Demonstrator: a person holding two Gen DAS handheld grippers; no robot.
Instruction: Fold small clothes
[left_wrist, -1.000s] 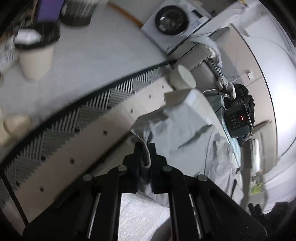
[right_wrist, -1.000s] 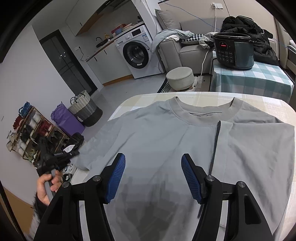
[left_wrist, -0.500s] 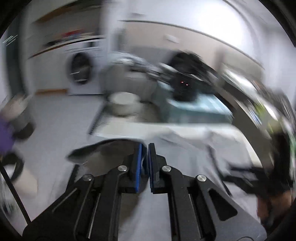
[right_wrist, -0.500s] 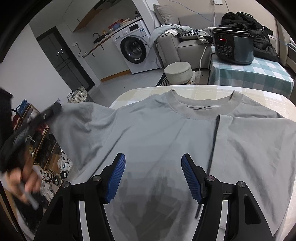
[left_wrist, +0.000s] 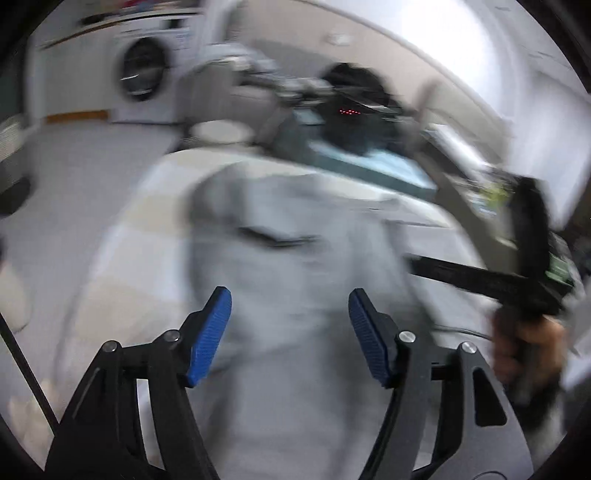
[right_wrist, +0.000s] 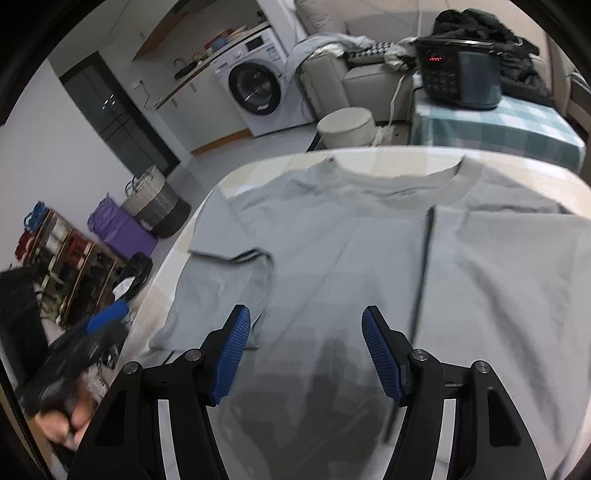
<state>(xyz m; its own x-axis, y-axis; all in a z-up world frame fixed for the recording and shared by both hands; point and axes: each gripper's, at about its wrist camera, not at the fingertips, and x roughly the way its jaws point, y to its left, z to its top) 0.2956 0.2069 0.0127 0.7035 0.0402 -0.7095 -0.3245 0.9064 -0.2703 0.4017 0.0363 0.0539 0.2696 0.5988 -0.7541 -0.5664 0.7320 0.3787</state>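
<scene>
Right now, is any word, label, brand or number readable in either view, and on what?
None can be read.
Cooker: red lit display, digits too small; keypad marks unreadable.
Washing machine: panel and door marks too small.
Left wrist view: blurred throughout.

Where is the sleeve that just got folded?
In the right wrist view, the folded sleeve lies flat on the grey T-shirt, on its left side near the table edge, just beyond the open right gripper.
</scene>
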